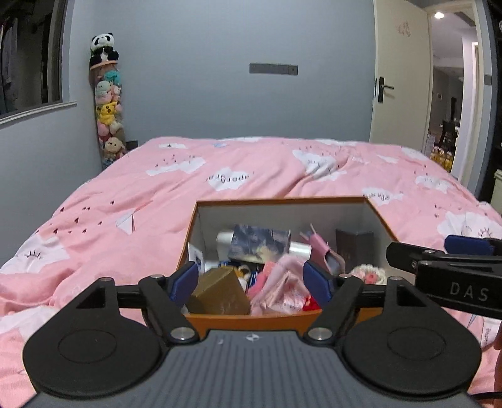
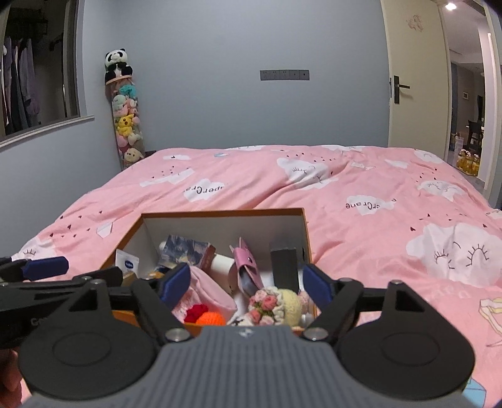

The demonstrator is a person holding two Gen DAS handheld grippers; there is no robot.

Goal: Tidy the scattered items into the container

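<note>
Pink bedspread (image 2: pixel 360 194) lies bare around the box (image 2: pixel 219 214); both jaws wide, seemingly empty.

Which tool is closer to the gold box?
Left. The left tool hangs open right over the gold box in the orange container; the right tool sits farther right, above the crocheted doll.

Room lighting is dim and even, with a cool cast. A ceiling lamp (image 1: pixel 439 14) glows brightly beyond the open door (image 2: pixel 414 78). Fisheye distortion bows the walls and frame edges in both views. The box (image 1: pixel 282 201) contents are slightly soft. Shadows are weak; corners vignette dark.
</note>
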